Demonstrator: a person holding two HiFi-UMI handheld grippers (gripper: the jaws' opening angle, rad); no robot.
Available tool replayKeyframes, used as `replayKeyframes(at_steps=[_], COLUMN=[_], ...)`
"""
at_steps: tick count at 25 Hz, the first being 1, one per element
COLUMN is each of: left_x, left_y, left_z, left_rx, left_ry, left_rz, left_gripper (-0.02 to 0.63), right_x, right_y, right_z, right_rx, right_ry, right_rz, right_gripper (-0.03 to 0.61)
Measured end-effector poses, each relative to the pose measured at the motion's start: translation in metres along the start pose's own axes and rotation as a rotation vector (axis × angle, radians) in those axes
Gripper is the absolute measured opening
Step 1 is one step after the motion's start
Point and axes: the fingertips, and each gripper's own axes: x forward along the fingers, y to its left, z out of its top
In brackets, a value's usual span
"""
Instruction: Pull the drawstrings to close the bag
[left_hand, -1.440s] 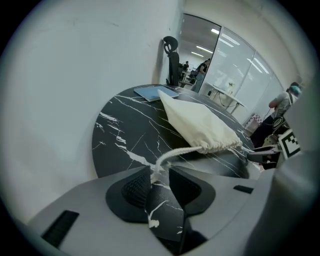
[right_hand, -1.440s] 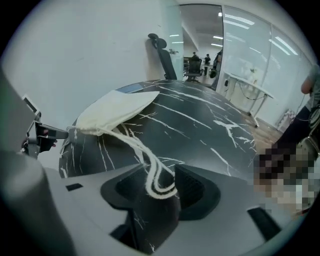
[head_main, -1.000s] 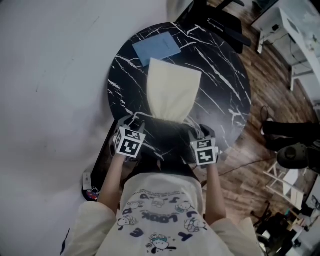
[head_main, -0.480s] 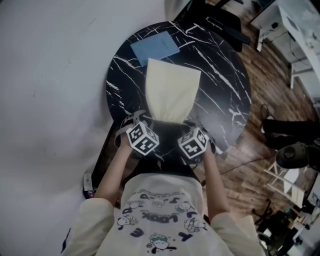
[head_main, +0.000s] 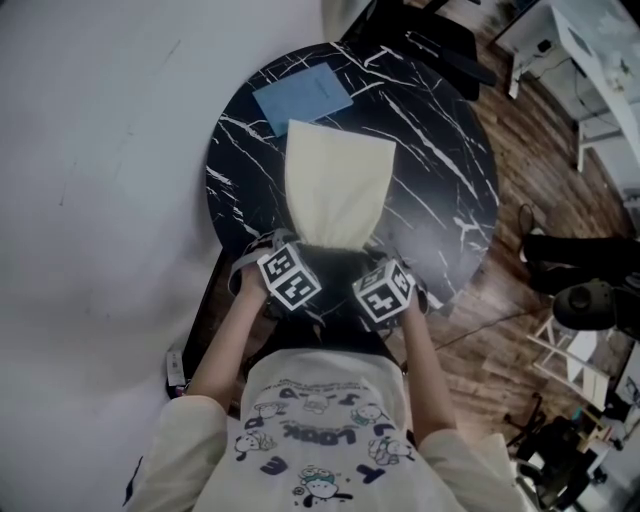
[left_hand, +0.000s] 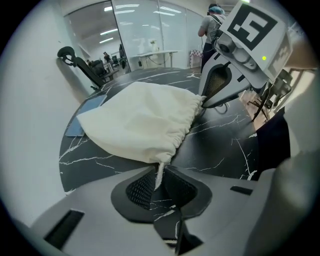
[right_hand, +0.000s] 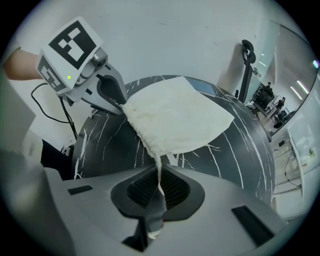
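1. Found cream drawstring bag (head_main: 335, 190) flat on marble table (head_main: 440, 150).
2. Just closed left gripper (left_hand: 160, 171) onto left drawstring (left_hand: 159, 179), right gripper (right_hand: 159, 172) tight on right drawstring (right_hand: 159, 176).
3. Check left pinch; pull outward, low, evenly.

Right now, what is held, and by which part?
The bag, by its drawstrings: left tongs and right tongs have just closed, each on one, at the mouth.
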Motion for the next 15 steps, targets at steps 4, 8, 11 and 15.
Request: replayKeyframes(at_steps=[4, 8, 11, 15], left_x=[0.000, -0.002, -0.005, -0.008], left_y=[-0.002, -0.004, -0.002, 0.001], left_z=[-0.002, -0.002, -0.001, -0.001], left_rx=[-0.012, -0.108, -0.226, -0.537], left_ry=[0.014, 0.004, -0.025, -0.092], left_rz=[0.000, -0.012, 0.012, -0.013], left_gripper=[0.055, 0.048, 0.046, 0.046], right_x=[0.000, 0.001, -0.003, -0.010], right_y=[-0.005, -0.013, -0.020, -0.025], right_z=[-0.001, -0.001, 0.000, -0.001], right_rx=[0.015, 0.065, 0.126, 0.298], right_ry=[-0.002, -0.002, -0.027, -0.077], right_rz=[-0.026, -0.085, -0.150, -0.191], right_gripper=[0.025, 0.023, 0.023, 0.023])
